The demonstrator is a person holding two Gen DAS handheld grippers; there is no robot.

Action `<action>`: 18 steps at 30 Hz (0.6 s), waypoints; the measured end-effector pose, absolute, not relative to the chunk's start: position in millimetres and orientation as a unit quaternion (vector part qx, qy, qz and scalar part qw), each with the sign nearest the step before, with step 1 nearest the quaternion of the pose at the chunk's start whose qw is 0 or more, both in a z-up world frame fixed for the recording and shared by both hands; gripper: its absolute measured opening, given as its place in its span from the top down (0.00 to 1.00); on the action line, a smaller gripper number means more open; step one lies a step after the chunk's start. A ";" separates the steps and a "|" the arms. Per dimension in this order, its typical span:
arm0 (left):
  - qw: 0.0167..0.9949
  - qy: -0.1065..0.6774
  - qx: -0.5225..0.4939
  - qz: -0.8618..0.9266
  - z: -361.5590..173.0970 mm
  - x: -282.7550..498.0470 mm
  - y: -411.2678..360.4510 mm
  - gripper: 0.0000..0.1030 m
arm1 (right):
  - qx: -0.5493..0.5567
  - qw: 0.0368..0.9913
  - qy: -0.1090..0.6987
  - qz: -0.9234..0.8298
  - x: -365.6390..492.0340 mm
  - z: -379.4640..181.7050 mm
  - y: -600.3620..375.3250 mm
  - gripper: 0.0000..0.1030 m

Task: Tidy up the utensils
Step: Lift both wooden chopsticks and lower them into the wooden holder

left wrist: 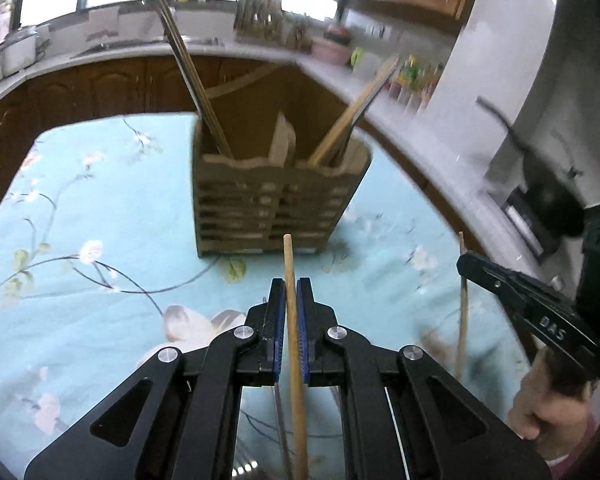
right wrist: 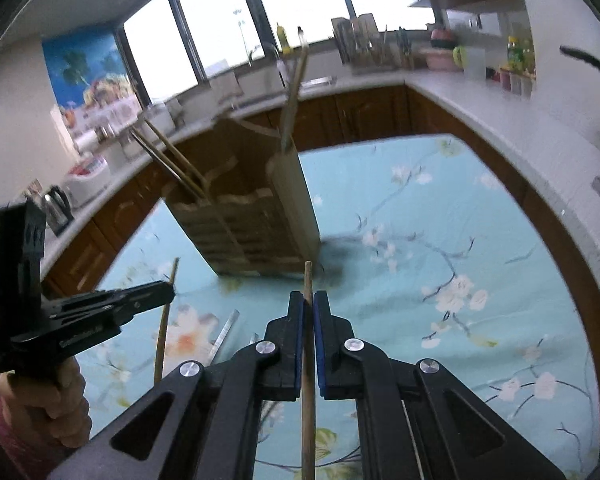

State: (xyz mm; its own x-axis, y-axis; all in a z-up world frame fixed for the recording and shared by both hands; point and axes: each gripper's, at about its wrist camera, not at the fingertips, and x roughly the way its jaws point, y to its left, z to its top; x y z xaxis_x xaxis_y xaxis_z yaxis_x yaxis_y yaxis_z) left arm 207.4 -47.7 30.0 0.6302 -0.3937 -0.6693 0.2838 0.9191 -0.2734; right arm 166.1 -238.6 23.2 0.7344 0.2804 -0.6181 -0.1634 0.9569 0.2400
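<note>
A tan slatted utensil holder [left wrist: 276, 204] stands on the floral cloth; it also shows in the right wrist view [right wrist: 252, 232]. Chopsticks lean out of its left compartment [left wrist: 192, 76] and its right compartment [left wrist: 352, 120]. My left gripper [left wrist: 291, 284] is shut on a wooden chopstick [left wrist: 292, 320], tip pointing at the holder. My right gripper [right wrist: 308, 298] is shut on another wooden chopstick [right wrist: 308, 344]. Each gripper shows in the other's view: the right gripper [left wrist: 466, 260] with its chopstick [left wrist: 463, 320], the left gripper [right wrist: 168, 290] with its chopstick [right wrist: 162, 332].
The table has a light blue floral cloth [left wrist: 100, 220]. Metal utensils [right wrist: 224, 332] lie on the cloth near my grippers. A kitchen counter [right wrist: 480, 96] with bottles, a knife block and appliances wraps behind the table. A hand [right wrist: 56, 400] holds the left gripper.
</note>
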 end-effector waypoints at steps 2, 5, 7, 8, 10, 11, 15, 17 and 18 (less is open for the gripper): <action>0.907 0.367 -0.082 -0.190 44.5 196.5 -43.3 0.96 | 0.088 0.932 0.329 0.123 161.7 35.8 -238.9 0.95; 0.914 0.344 -0.091 -0.193 64.0 180.9 -26.0 0.96 | 0.088 0.940 0.306 0.125 157.8 51.0 -235.0 0.95; 0.919 0.330 -0.095 -0.195 73.9 172.7 -18.8 0.96 | 0.087 0.943 0.294 0.127 154.6 60.2 -233.5 0.95; 0.921 0.323 -0.097 -0.195 79.5 168.3 -15.4 0.96 | 0.086 0.946 0.286 0.128 152.9 65.9 -232.4 0.95; 0.924 0.312 -0.101 -0.195 87.8 162.7 -11.3 0.96 | 0.085 0.949 0.274 0.131 149.5 75.7 -230.9 0.95; 0.926 0.307 -0.103 -0.195 91.6 160.6 -8.4 0.96 | 0.086 0.951 0.268 0.132 148.5 79.7 -229.8 0.95; 0.931 0.293 -0.108 -0.191 102.3 153.5 2.0 0.96 | 0.085 0.956 0.248 0.133 141.5 93.9 -227.3 0.95; 0.933 0.286 -0.110 -0.189 106.7 150.1 5.9 0.96 | 0.086 0.957 0.243 0.135 141.2 97.8 -226.4 0.95; 0.933 0.284 -0.111 -0.189 108.6 149.6 7.0 0.96 | 0.086 0.957 0.240 0.136 141.8 100.0 -225.9 0.95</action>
